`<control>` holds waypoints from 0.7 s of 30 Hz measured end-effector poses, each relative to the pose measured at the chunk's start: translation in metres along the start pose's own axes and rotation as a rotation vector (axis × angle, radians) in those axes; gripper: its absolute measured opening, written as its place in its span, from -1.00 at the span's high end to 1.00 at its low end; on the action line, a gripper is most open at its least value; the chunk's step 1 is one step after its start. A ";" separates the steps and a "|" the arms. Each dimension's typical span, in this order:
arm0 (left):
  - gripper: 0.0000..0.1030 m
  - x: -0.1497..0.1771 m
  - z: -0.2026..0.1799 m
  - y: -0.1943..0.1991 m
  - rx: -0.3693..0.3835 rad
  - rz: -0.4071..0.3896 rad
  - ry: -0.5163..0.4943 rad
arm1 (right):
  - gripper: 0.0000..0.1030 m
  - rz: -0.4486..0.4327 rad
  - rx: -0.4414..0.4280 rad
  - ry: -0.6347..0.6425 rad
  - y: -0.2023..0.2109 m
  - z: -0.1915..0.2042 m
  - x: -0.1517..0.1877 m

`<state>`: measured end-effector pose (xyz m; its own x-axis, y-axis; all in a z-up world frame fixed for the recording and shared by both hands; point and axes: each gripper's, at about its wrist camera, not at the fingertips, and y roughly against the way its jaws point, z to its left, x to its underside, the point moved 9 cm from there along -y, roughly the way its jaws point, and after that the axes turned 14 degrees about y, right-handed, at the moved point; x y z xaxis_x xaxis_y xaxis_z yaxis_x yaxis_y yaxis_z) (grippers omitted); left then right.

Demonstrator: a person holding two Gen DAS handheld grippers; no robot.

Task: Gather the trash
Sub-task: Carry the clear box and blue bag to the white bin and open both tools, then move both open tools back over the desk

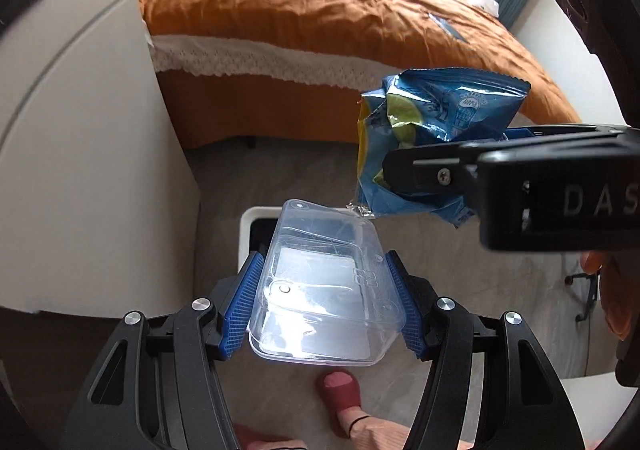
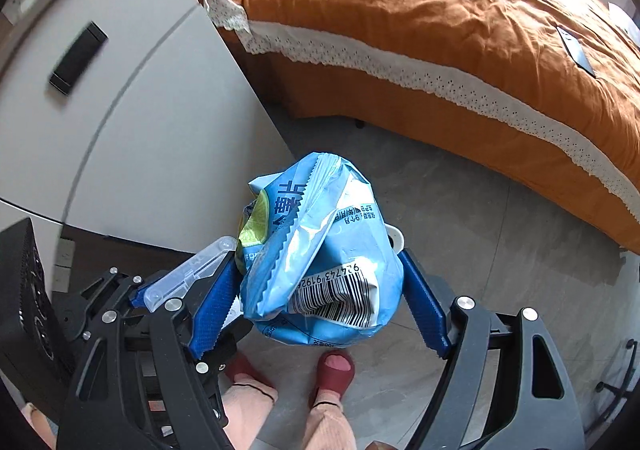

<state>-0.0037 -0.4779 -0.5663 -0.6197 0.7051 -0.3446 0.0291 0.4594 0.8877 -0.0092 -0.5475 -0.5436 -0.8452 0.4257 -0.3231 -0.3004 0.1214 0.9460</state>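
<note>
1. Two pieces of trash are in hand: the left gripper (image 1: 326, 302) clamps a clear plastic container (image 1: 324, 286), and the right gripper (image 2: 320, 302) clamps a crumpled blue snack bag (image 2: 320, 254).
2. Both hang above the white bin (image 1: 250, 228).
3. Next, judged: lower closer over the bin, then release.

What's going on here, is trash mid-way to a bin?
A person is holding a gripper in each hand above a white bin on the floor beside the bed. The left gripper has its jaws shut on a clear plastic container, right over the bin's opening. The right gripper clamps a crumpled blue snack bag alongside. Neither item has been dropped yet.
</note>
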 end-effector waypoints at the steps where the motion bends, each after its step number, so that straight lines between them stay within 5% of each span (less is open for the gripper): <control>1: -0.18 0.004 0.004 -0.016 0.000 0.017 0.001 | -0.53 0.016 -0.001 -0.001 -0.016 -0.001 0.005; 5: -0.29 0.020 0.024 -0.079 -0.010 0.102 0.005 | -0.68 0.066 0.015 0.014 -0.080 -0.007 0.021; 6: -0.75 0.025 0.027 -0.093 0.002 0.136 0.010 | -0.93 0.091 -0.003 0.021 -0.095 -0.008 0.025; 7: -0.90 0.027 0.030 -0.101 -0.004 0.147 0.011 | -0.92 0.126 -0.013 0.025 -0.111 -0.009 0.031; 12: -0.90 0.030 0.040 -0.132 -0.055 0.180 0.001 | -0.93 0.182 0.012 0.027 -0.135 -0.018 0.045; 21: -0.90 0.030 0.046 -0.110 -0.081 0.172 -0.004 | -0.93 0.192 0.013 0.005 -0.121 -0.018 0.048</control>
<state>0.0103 -0.4821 -0.6883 -0.6082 0.7715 -0.1869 0.0708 0.2873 0.9552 -0.0213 -0.5575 -0.6735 -0.8887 0.4377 -0.1364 -0.1273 0.0502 0.9906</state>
